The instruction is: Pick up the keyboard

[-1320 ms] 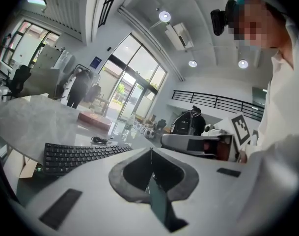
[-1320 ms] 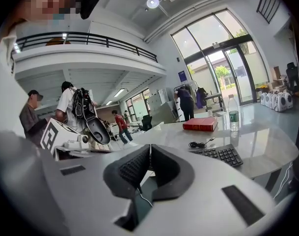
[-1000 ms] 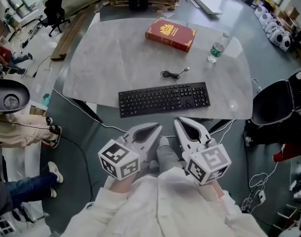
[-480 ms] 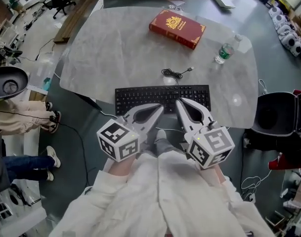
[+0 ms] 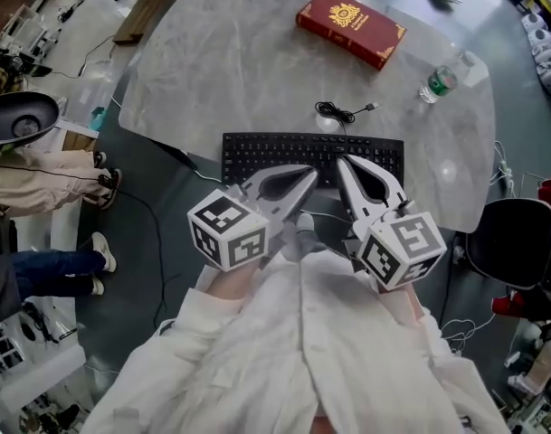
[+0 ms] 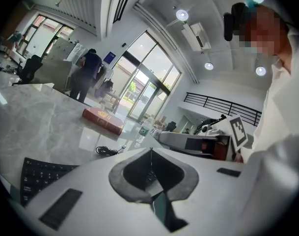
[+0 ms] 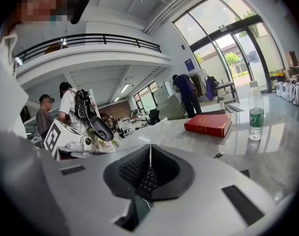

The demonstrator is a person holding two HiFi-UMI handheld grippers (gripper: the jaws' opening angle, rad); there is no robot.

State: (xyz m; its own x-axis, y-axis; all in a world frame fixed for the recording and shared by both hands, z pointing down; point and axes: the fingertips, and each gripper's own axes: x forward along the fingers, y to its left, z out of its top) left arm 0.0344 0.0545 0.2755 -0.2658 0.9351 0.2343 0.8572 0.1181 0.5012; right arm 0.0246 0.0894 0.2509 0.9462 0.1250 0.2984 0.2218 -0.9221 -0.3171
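Seen from the head view, the left gripper (image 5: 308, 172) and right gripper (image 5: 344, 163) sit side by side, tips over the keyboard (image 5: 257, 152), which extends past them on both sides. Only the gripper views show each pair of jaws pressed together and empty. The right gripper view adds a red book (image 7: 208, 124) and a water bottle (image 7: 256, 112) ahead.
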